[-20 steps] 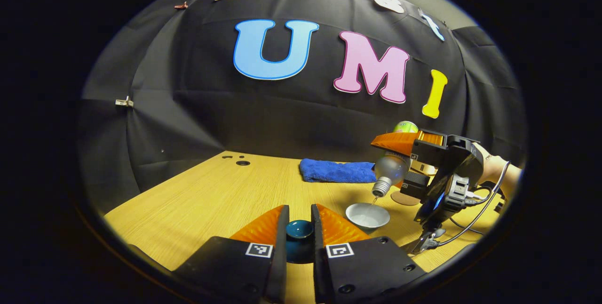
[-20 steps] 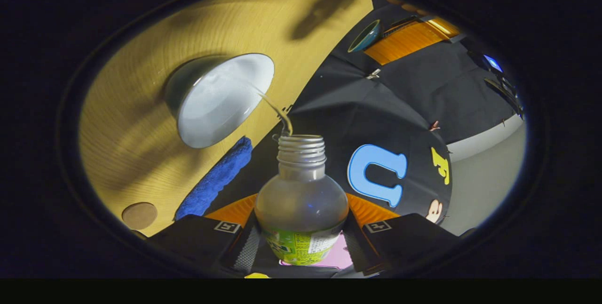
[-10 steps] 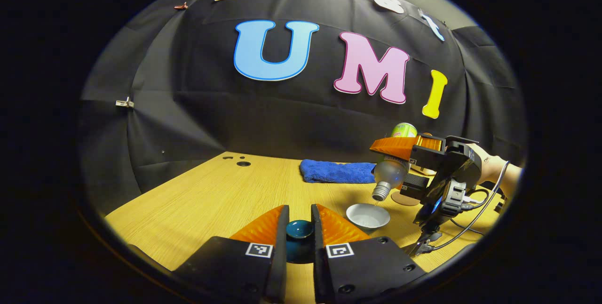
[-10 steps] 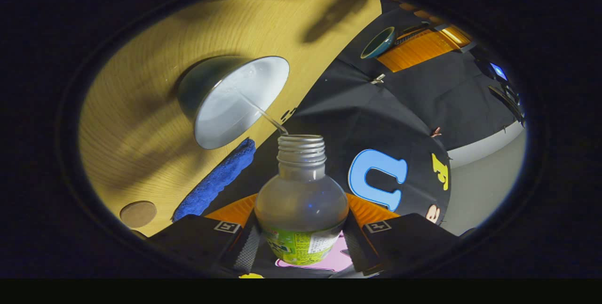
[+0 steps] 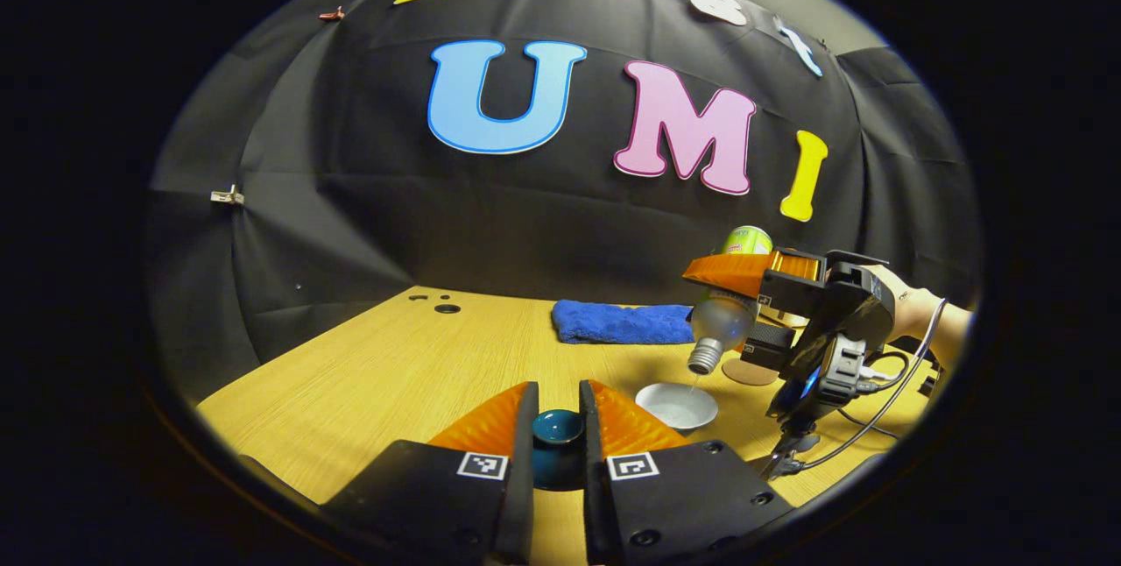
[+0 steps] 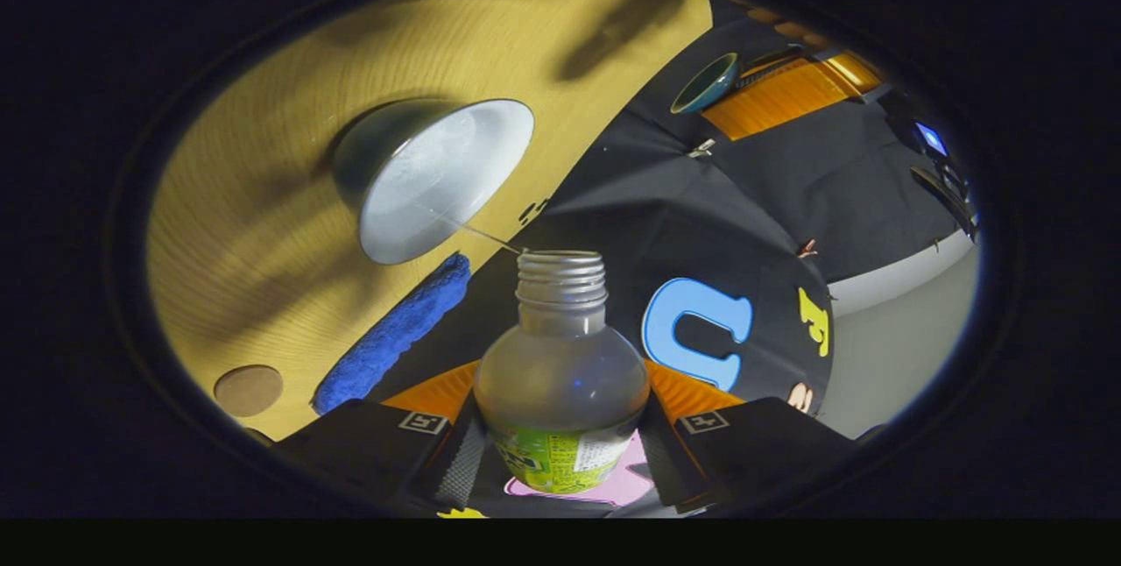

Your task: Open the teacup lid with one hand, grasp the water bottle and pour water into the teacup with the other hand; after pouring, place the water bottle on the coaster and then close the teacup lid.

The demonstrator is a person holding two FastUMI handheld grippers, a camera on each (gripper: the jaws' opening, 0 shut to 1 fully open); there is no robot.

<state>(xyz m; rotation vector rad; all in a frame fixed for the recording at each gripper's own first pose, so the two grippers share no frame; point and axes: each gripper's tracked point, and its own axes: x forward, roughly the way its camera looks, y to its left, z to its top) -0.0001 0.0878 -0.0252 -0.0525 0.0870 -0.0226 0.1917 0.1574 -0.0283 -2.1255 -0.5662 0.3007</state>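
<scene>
In the right gripper view we see the right gripper (image 6: 560, 426) clamped on the water bottle (image 6: 560, 391), both fingers pressing its rounded body just above the green label. The uncapped threaded neck points toward the teacup (image 6: 438, 176), and a thin thread of water runs from the mouth into its pale interior. The blue towel (image 6: 394, 334) lies on the wooden table (image 6: 263, 198) near the round coaster (image 6: 249, 389). Far off, what looks like the teacup lid (image 6: 705, 82) sits in the left gripper (image 6: 744, 84).
</scene>
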